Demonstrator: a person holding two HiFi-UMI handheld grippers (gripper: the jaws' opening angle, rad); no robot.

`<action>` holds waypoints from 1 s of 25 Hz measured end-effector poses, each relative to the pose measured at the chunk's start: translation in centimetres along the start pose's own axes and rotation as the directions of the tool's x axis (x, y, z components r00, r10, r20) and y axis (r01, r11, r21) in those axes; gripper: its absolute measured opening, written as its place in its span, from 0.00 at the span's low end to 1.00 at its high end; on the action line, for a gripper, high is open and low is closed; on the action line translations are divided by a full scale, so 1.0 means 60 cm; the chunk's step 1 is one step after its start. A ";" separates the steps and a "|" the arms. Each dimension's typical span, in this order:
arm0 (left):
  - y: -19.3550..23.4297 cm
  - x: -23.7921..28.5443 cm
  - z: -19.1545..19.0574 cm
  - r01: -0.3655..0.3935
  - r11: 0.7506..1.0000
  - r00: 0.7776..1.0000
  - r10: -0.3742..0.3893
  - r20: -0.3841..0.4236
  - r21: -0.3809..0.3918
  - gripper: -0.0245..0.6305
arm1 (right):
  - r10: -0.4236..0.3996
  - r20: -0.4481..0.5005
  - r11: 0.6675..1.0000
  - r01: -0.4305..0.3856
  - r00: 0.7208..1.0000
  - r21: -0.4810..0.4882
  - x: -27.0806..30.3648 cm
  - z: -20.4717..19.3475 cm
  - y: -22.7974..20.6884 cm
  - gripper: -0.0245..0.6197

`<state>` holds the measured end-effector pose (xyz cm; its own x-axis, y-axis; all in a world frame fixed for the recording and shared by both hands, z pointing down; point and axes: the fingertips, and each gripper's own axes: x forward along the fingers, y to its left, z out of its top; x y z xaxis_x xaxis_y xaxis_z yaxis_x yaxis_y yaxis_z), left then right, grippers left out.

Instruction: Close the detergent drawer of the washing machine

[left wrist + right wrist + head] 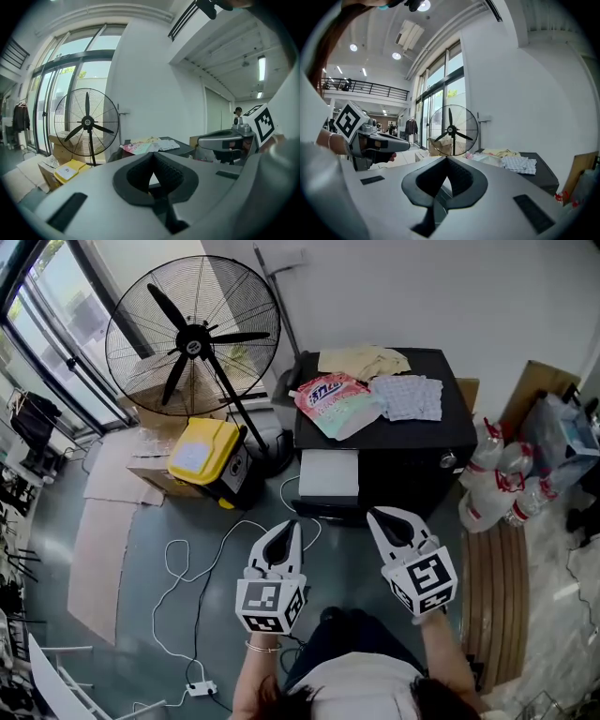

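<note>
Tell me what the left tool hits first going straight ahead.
Most likely the white detergent drawer, pulled out of the black washing machine: it shows just past the tips of the shut left tool. Depth is hard to judge.

A black pedestal fan [192, 334] stands upper left; a yellow-lidded case [204, 451] just below it, beside flattened cardboard [98, 549]; a pink pouch [336, 401] and checked cloth [409, 397] lie upper centre; plastic bottles [494, 474] right; white cable [192, 587] lower left.
</note>
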<state>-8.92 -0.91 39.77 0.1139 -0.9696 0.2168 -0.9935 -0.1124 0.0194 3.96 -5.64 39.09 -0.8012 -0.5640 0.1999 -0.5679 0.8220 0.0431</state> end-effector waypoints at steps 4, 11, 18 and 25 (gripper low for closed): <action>0.010 0.013 -0.020 0.009 1.000 1.000 -0.009 -0.026 0.003 0.06 | -0.014 -0.033 1.000 0.014 0.999 -0.010 0.010 -0.021 -0.007 0.08; 0.034 0.045 -0.038 0.064 0.998 0.997 -0.064 -0.043 -0.008 0.06 | -0.067 -0.056 0.997 0.069 0.996 0.033 0.034 -0.045 -0.026 0.08; 0.066 0.072 -0.064 0.135 0.991 0.989 -0.136 -0.061 -0.017 0.07 | -0.102 -0.084 0.993 0.107 0.991 0.058 0.059 -0.071 -0.033 0.08; 0.102 0.094 -0.089 0.169 0.985 0.982 -0.170 -0.085 -0.028 0.12 | -0.143 -0.114 0.982 0.155 0.983 0.108 0.082 -0.101 -0.042 0.08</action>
<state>-14.38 -5.88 46.29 0.2806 -0.9143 0.2920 -0.9598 -0.2680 0.0832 2.59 -9.97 45.86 -0.6849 -0.6630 0.3021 -0.7024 0.7110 -0.0320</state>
